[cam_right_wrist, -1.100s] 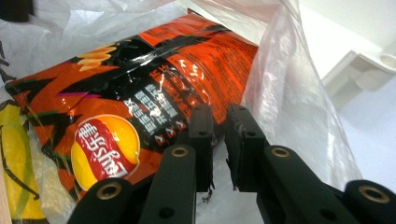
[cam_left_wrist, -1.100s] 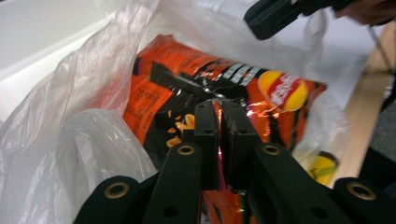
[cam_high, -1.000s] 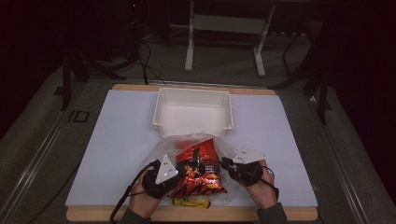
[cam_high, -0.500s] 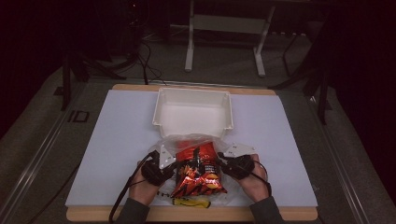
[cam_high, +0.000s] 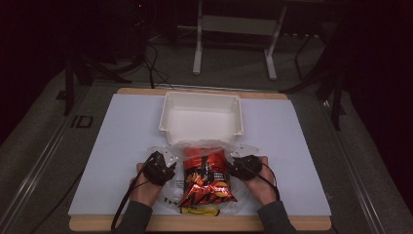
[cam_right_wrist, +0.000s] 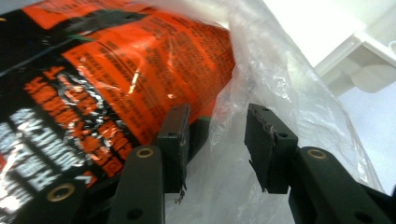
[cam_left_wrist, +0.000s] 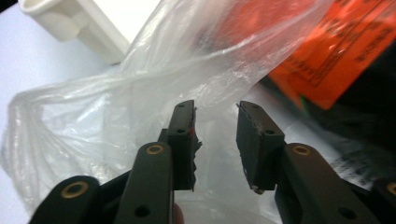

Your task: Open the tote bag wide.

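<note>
You are letting go on both sides at once. The left gripper point(cam_left_wrist: 215, 140) has just been opening its jaws, and they are now standing apart with only slack clear film behind them, nothing pinched. The right gripper point(cam_right_wrist: 217, 144) has just been opening too, its pads clear of the plastic beside them. A second ago both were higher and clamped near the bag's mouth — now they are sitting lower on the white mat point(cam_high: 122, 141), flanking the load. The orange chip bag point(cam_high: 204, 175) is lying between your hands near the table's front edge, partly inside the clear plastic bag point(cam_high: 199, 146), whose loose mouth is sagging toward the white bin point(cam_high: 202, 117) just beyond. That likely means this hold is finished and a fresh grip is needed before the snack goes fully in.
</note>
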Demonstrator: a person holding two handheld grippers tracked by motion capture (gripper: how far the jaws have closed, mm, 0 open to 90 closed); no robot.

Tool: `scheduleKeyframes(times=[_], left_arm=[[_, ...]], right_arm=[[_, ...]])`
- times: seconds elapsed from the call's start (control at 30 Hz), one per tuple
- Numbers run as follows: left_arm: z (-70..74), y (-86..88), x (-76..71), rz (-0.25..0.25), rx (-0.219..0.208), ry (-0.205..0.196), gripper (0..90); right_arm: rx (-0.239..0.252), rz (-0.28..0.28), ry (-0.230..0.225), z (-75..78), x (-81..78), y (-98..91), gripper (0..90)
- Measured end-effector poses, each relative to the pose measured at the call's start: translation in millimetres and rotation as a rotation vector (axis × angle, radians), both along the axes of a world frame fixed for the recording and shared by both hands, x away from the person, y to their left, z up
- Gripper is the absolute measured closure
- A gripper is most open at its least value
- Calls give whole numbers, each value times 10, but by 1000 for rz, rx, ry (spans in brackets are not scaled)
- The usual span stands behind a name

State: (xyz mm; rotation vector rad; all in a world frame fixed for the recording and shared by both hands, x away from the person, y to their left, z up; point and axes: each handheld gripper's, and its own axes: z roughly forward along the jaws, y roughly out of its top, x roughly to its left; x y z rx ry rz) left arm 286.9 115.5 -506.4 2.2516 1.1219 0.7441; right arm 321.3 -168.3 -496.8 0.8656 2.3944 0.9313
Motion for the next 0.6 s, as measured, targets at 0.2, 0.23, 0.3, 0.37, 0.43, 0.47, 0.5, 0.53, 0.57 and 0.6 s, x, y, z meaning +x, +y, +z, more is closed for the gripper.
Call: scheduleKeyframes(times=[0.2,0.23,0.3,0.37,0.43,0.47,0.5,0.53,0.57,0.6], left_arm=[[-46,16,44,6,9,4,560],[-53,3,43,0,11,3,533],[-72,-32,49,-10,31,-8,497],[-103,-55,74,1,40,-16,471],[-130,-43,113,21,58,-14,534],[-140,-25,131,37,58,-13,591],[-144,1,142,53,44,-18,660],[-134,36,147,59,33,-16,711],[-122,68,143,67,17,-26,753],[-104,99,130,76,2,-34,794]], right_arm=[[0,-27,11,-32,63,-12,620],[-1,-31,14,-35,74,-12,638],[1,-37,19,-38,86,-11,692],[-1,-41,18,-37,101,-14,775],[0,-44,16,-29,109,-21,838],[-4,-39,15,-22,114,-33,865],[-3,-38,14,-12,111,-43,880],[-2,-35,12,-5,107,-53,889],[-5,-31,12,2,105,-67,895],[-4,-29,10,7,103,-79,896]])
